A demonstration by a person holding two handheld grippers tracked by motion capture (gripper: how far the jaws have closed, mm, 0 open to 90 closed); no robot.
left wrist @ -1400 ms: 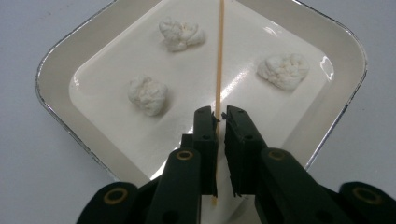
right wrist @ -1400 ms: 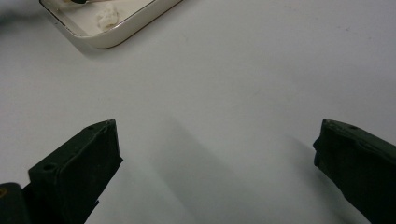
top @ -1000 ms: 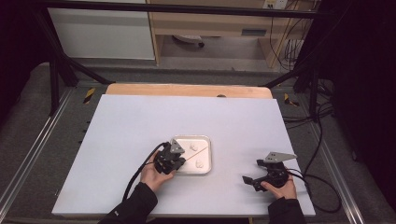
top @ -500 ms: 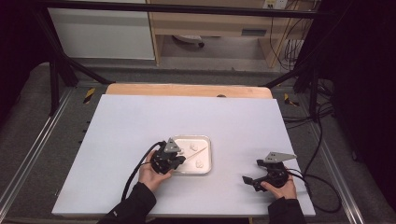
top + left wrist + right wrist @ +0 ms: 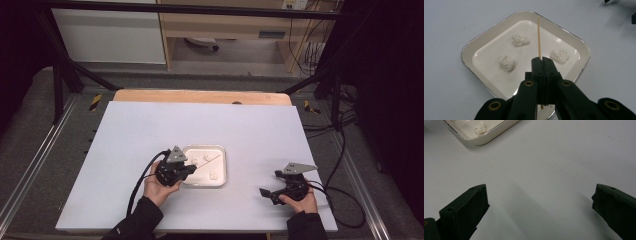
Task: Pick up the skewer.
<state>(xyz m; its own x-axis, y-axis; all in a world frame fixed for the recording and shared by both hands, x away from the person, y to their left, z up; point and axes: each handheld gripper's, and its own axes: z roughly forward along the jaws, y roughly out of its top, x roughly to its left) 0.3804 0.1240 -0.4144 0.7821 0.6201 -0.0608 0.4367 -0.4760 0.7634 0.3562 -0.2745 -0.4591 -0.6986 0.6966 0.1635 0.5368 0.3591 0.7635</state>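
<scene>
A shallow white square tray [image 5: 474, 43] lies on the table, with three small white doughy lumps [image 5: 506, 62] in it. My left gripper [image 5: 542, 60] is shut on a thin pale stick [image 5: 539, 35]. The stick reaches forward over the tray between the lumps, its tip near the far rim. From above, the left gripper [image 5: 191, 169] sits at the tray's [image 5: 223, 170] left edge, and the stick [image 5: 209, 162] slants across it. My right gripper [image 5: 265, 192] rests low at the table's front right, open. Its jaws [image 5: 538, 192] stand wide apart over bare table, nothing between them.
The table [image 5: 150, 130] is a pale sheet with a wooden strip [image 5: 200, 96] along its far edge. A tray corner [image 5: 484, 141] with one lump [image 5: 480, 127] lies beyond the right gripper. Black cables trail from both grippers, and metal rails flank the table.
My left gripper has shifted a little leftward and up from the tray, carrying the stick with it. The right gripper has stayed where it was.
</scene>
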